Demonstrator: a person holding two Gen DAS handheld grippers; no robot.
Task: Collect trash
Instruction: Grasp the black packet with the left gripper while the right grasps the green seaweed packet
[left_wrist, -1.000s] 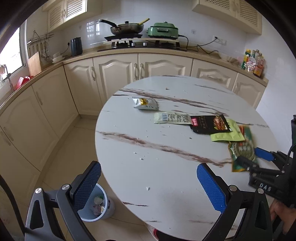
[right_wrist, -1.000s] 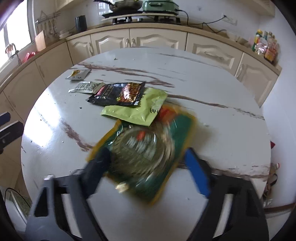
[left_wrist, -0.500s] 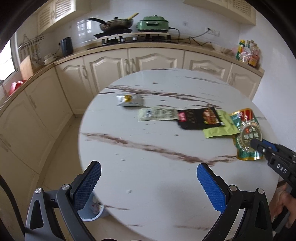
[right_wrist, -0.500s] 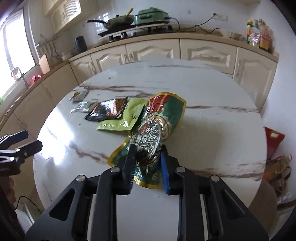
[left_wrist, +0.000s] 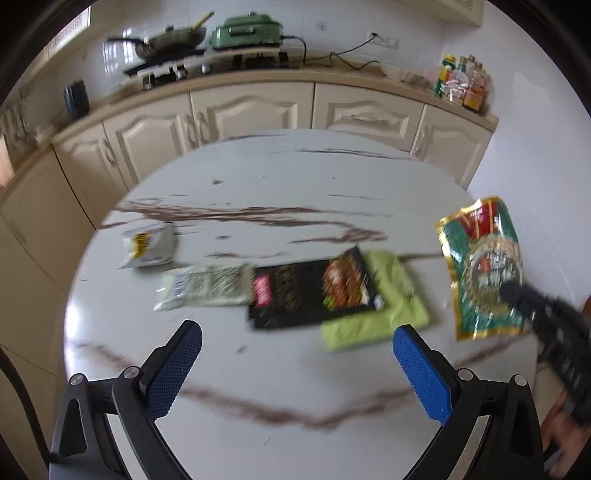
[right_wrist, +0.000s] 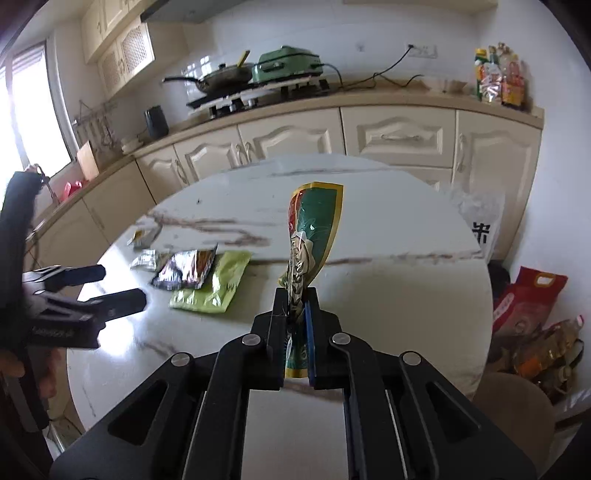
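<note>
A green-and-gold snack wrapper (right_wrist: 314, 236) hangs clear of the marble tabletop (right_wrist: 388, 295), pinched near its lower edge by the right tool (right_wrist: 295, 314), whose jaws are closing narrow on the foil. The pick-up step looks done; next it likely needs carrying to a bin, unseen here. The left tool (left_wrist: 295, 354) hovers wide and empty before the black wrapper (left_wrist: 314, 291) and lime packet (left_wrist: 384, 306).

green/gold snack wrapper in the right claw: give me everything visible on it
The green wrapper is a glossy foil-like pouch, dark green with a gold border, red at the top and a round gold emblem on its face. It looks flattened and creased, curling along its length. It is lifted clear of the marble table, standing roughly upright. The right claw is closing on its lower part, pads pinching it. Nothing else touches it.
</note>
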